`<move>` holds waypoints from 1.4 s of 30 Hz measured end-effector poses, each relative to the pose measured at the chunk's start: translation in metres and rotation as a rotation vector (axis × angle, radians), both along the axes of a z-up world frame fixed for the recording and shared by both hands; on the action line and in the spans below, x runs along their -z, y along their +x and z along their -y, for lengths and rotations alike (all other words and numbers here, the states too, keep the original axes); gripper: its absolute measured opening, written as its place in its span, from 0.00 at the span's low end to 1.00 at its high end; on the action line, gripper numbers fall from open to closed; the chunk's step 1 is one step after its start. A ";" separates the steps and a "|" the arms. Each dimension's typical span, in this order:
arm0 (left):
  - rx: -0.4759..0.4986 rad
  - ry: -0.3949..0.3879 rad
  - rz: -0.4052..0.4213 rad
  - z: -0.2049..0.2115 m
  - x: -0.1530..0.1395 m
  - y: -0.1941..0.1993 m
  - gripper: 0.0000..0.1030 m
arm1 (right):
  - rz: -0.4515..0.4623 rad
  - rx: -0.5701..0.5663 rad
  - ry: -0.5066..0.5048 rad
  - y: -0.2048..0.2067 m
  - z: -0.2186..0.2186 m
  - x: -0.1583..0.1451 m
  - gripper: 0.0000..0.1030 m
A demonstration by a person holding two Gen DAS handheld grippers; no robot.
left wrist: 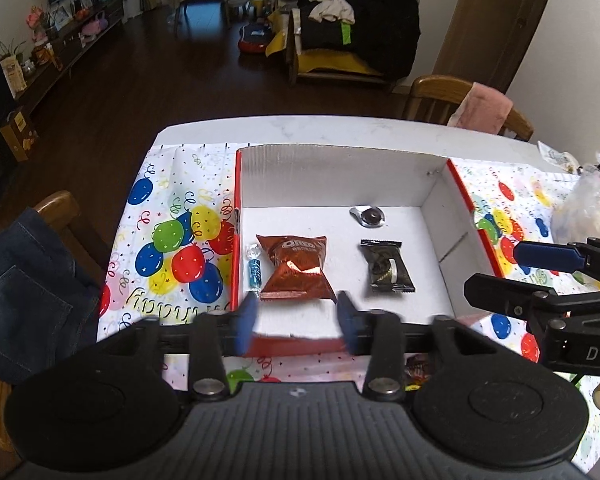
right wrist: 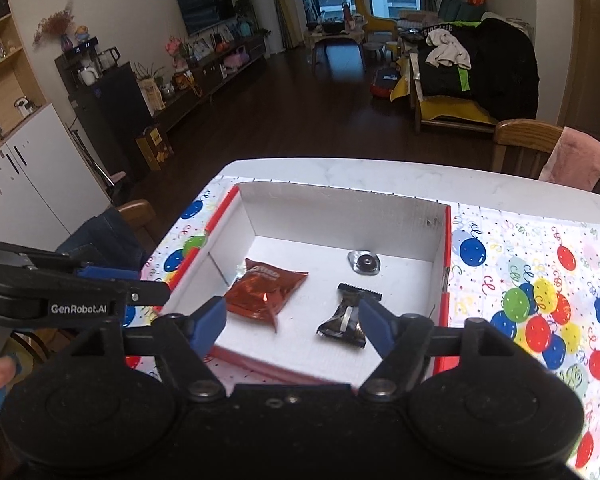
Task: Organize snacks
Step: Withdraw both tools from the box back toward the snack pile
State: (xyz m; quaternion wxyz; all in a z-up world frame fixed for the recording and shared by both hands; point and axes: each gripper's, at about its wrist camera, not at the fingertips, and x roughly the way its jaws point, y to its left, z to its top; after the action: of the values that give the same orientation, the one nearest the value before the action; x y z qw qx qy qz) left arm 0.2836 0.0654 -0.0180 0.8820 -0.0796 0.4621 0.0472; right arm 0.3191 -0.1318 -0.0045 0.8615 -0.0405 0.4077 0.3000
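Fingers (left wrist: pixel 247 322) on both grippers spread and empty over the box (left wrist: pixel 340 160), red packet (left wrist: pixel 294 268) just ahead, likely next grab.

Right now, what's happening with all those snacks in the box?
A person is sorting snacks into a white box on a balloon tablecloth. Inside lie a red Oreo packet, a blue candy, a black packet and a small silver one. The left hand-held gripper and right hand-held gripper both hover open, holding nothing.
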 end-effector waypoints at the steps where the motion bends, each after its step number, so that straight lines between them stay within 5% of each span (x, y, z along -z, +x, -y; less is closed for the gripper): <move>1: -0.002 -0.002 0.011 0.000 -0.001 -0.006 0.57 | 0.000 0.003 0.006 -0.004 0.001 -0.001 0.74; 17: 0.022 -0.036 0.099 0.004 -0.004 -0.091 0.72 | 0.040 -0.030 0.075 -0.080 0.024 -0.010 0.95; 29: -0.013 -0.042 0.117 0.011 0.015 -0.135 0.80 | 0.079 0.020 0.035 -0.123 0.044 0.015 0.99; 42: -0.067 -0.097 -0.011 0.018 0.064 -0.139 0.81 | 0.063 0.129 -0.018 -0.143 0.101 0.058 1.00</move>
State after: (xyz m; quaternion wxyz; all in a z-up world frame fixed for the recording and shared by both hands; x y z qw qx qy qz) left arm 0.1450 0.0475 -0.0824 0.8725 -0.1375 0.4658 0.0545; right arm 0.1760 -0.2324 -0.0630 0.8911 -0.0313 0.3848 0.2386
